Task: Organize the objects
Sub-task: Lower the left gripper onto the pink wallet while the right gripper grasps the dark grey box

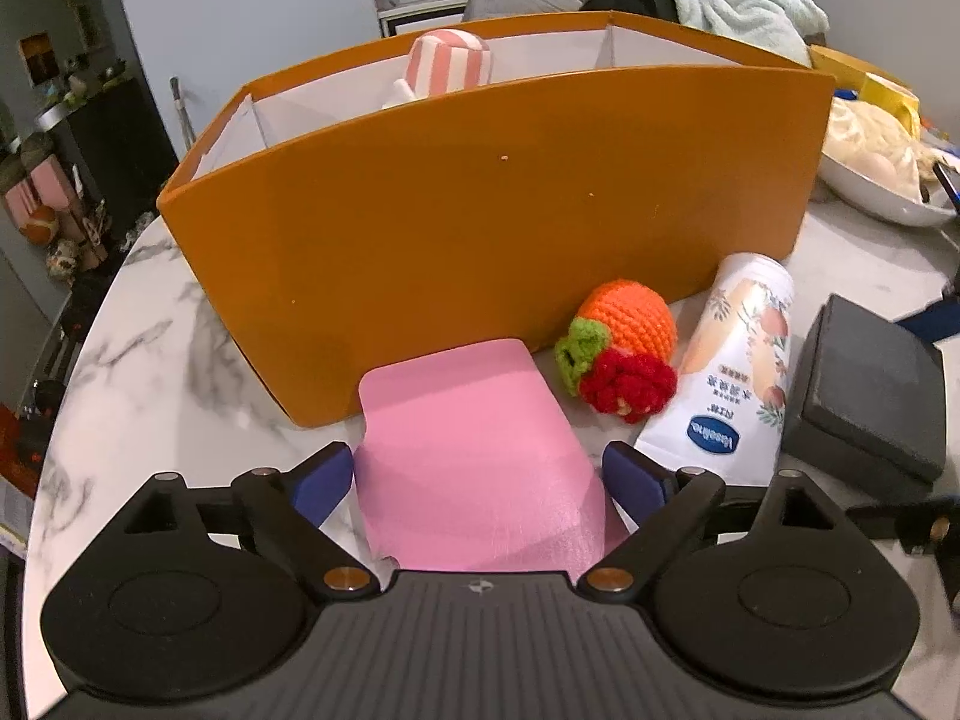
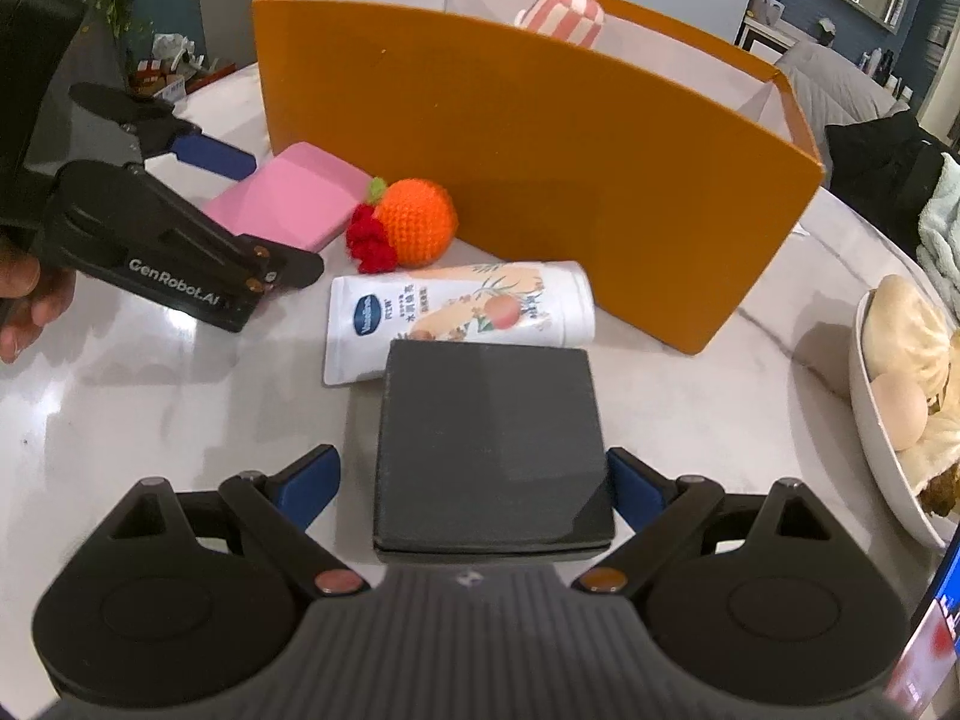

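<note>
A flat pink box lies on the marble table between the wide-apart fingers of my left gripper, which is open; its pads stand beside the box edges. From the right wrist view the left gripper straddles the pink box. My right gripper is open around a dark grey square box, with a gap at its left pad. A crocheted orange fruit and a lying white lotion tube rest against a tall orange bin.
Inside the orange bin, white dividers form compartments, and a pink-and-white striped cup sits in one. A white bowl of food stands at the table's right edge. A person's hand holds the left gripper. The round table's edge curves on the left.
</note>
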